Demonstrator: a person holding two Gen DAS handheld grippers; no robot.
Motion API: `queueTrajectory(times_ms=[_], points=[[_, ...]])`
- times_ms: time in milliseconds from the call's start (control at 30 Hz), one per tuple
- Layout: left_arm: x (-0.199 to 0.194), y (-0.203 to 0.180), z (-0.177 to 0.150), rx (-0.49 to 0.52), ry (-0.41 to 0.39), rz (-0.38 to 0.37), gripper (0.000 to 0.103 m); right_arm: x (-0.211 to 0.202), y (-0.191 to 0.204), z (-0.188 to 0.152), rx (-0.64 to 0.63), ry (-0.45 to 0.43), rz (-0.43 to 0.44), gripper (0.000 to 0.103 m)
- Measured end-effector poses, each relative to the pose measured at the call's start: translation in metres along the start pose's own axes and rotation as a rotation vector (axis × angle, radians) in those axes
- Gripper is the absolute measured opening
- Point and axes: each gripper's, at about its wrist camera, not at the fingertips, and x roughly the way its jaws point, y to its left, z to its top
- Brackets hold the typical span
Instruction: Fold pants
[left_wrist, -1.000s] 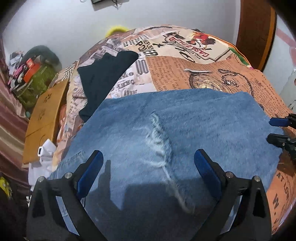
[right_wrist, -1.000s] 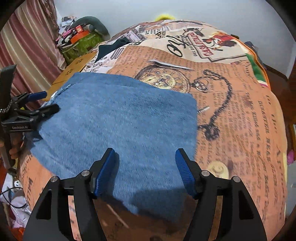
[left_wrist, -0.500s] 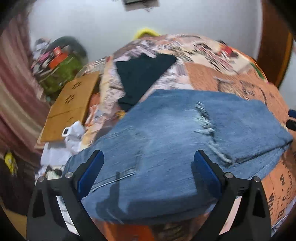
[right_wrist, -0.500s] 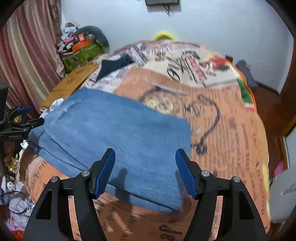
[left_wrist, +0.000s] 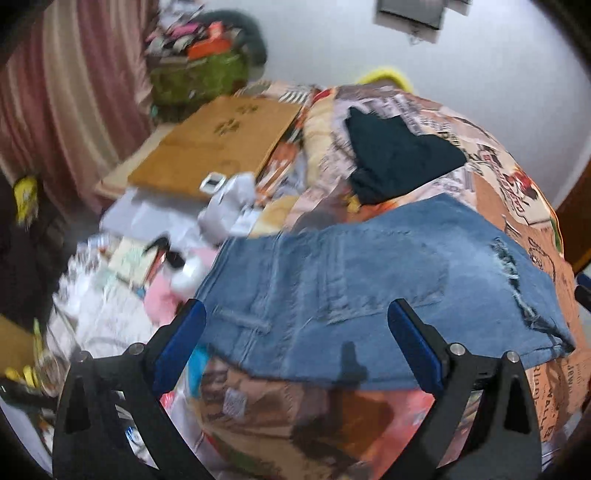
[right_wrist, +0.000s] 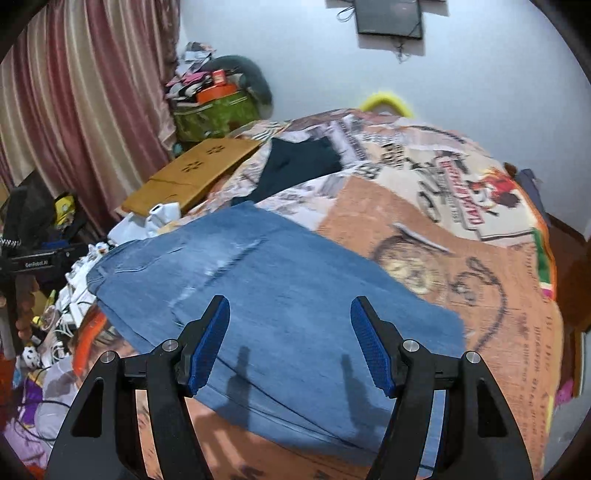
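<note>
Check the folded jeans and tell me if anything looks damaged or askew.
The jeans have a frayed rip near their right end, threads hanging loose; it may be styling. The stack lies at a slant on the printed blanket, its left end overhanging the bed's edge. Both grippers are open, holding nothing.

Your left gripper (left_wrist: 295, 332) is held with jaws spread wide, blue pads (left_wrist: 413, 347) apart, nothing between them. Your right gripper (right_wrist: 290, 341) is likewise wide open and empty, its pads (right_wrist: 371, 347) angled outward. Both point forward and slightly down.
</note>
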Motion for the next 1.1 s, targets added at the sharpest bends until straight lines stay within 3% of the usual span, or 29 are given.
queueTrajectory(times_ms=[200,367,467,633,867,900,1067,1100], points=[[0.025,0.040,-0.028,-0.137,0.121,-0.082,0.100,0.030,0.028,0.002,0.041,0.060,0.111,0.064],[0.046,0.056,-0.045,-0.258,0.217,-0.232,0.100,0.055,0.047,-0.004,0.029,0.140,0.139,0.065],[0.051,0.063,-0.051,-0.327,0.213,-0.312,0.100,0.056,0.055,-0.006,-0.012,0.137,0.113,0.069],[0.076,0.071,-0.055,-0.430,0.279,-0.441,0.100,0.057,0.056,-0.005,-0.021,0.150,0.116,0.069],[0.097,0.079,-0.051,-0.506,0.265,-0.509,0.100,0.059,0.057,-0.006,-0.021,0.138,0.115,0.070],[0.100,0.080,-0.050,-0.509,0.258,-0.512,0.098,0.059,0.057,-0.006,-0.020,0.138,0.116,0.070],[0.117,0.089,-0.038,-0.538,0.239,-0.462,0.061,0.058,0.053,-0.005,-0.006,0.134,0.131,0.070],[0.118,0.089,-0.036,-0.542,0.235,-0.465,0.058,0.057,0.053,-0.005,0.003,0.132,0.135,0.069]])
